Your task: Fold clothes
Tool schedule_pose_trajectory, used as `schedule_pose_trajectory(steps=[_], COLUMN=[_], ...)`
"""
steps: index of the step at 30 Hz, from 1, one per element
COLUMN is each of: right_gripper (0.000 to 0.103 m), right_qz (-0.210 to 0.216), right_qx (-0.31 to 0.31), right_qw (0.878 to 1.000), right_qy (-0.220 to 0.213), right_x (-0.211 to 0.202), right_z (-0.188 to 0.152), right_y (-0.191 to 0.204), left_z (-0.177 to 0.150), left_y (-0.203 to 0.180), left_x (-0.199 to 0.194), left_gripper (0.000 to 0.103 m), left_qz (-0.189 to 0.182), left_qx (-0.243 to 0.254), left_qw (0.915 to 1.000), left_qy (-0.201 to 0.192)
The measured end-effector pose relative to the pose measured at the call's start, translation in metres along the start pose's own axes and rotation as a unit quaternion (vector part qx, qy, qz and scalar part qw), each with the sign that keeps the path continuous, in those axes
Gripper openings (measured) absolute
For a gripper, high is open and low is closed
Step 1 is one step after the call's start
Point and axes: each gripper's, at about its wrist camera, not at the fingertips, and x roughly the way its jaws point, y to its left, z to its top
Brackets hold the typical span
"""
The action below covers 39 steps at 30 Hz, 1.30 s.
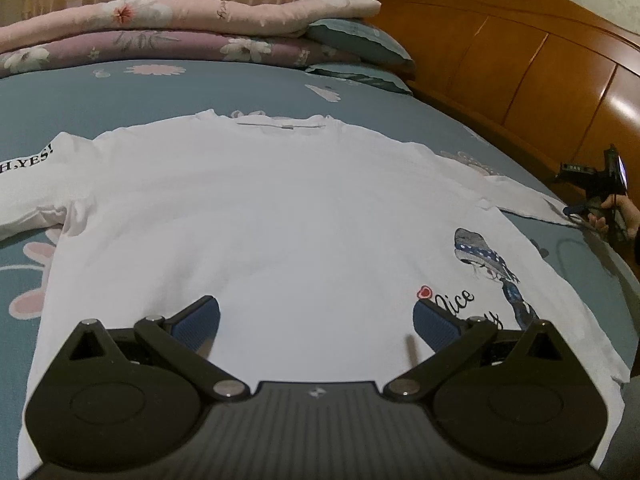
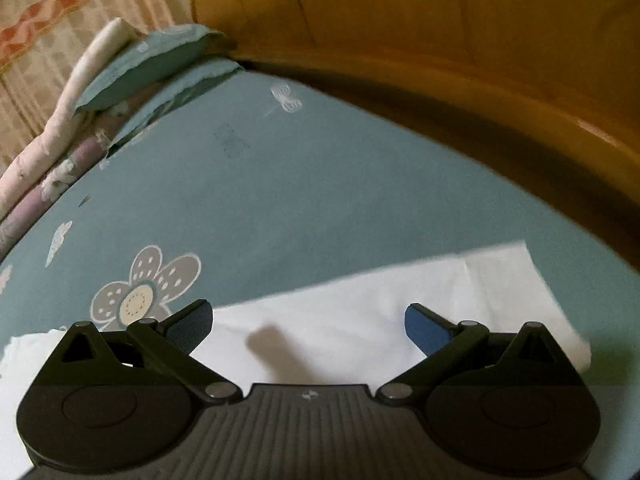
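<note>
A white T-shirt (image 1: 260, 216) lies spread flat on the blue-green bed sheet (image 1: 192, 88), neck away from me, with black lettering on its left sleeve (image 1: 28, 184) and a printed figure near its right hem. My left gripper (image 1: 316, 322) hovers open over the shirt's lower middle, nothing between its blue pads. In the right wrist view the shirt's right sleeve (image 2: 400, 304) stretches flat across the sheet. My right gripper (image 2: 308, 326) is open just above that sleeve, holding nothing. The right gripper (image 1: 600, 188), in a hand, also shows at the far right of the left wrist view.
Folded floral quilts (image 1: 160, 28) and pillows (image 1: 360, 40) are stacked along the far side of the bed. A wooden headboard (image 1: 520, 72) runs along the right. Bare sheet (image 2: 280, 200) with a flower print lies beyond the sleeve.
</note>
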Motion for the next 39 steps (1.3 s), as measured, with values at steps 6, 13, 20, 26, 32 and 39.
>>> schedule_pose_trajectory(steps=[6, 13, 20, 26, 32, 39], right_gripper=[0.103, 0.103, 0.103, 0.103, 0.103, 0.103], right_qz=[-0.037, 0.028, 0.0, 0.015, 0.024, 0.013], right_qx=[-0.014, -0.041, -0.075, -0.042, -0.021, -0.111], right_qw=[0.999, 0.999, 0.996, 0.999, 1.0, 0.992], right_qy=[-0.002, 0.017, 0.043, 0.002, 0.001, 0.061], right_x=[0.013, -0.022, 0.011, 0.025, -0.009, -0.012], right_z=[0.017, -0.01, -0.012, 0.006, -0.009, -0.058], right_y=[0.002, 0.04, 0.05, 0.034, 0.055, 0.099], left_z=[0.0, 0.0, 0.0, 0.0, 0.0, 0.0], left_y=[0.002, 0.004, 0.006, 0.005, 0.006, 0.006], left_x=[0.0, -0.002, -0.003, -0.002, -0.003, -0.004], left_gripper=[0.102, 0.102, 0.102, 0.102, 0.102, 0.102], left_qz=[-0.002, -0.009, -0.014, -0.012, -0.015, -0.015], left_qx=[-0.007, -0.011, -0.015, -0.013, -0.018, -0.019], left_qw=[1.0, 0.9999, 0.9998, 0.9998, 0.9997, 0.9997], left_qy=[-0.006, -0.006, -0.006, -0.008, -0.008, -0.006])
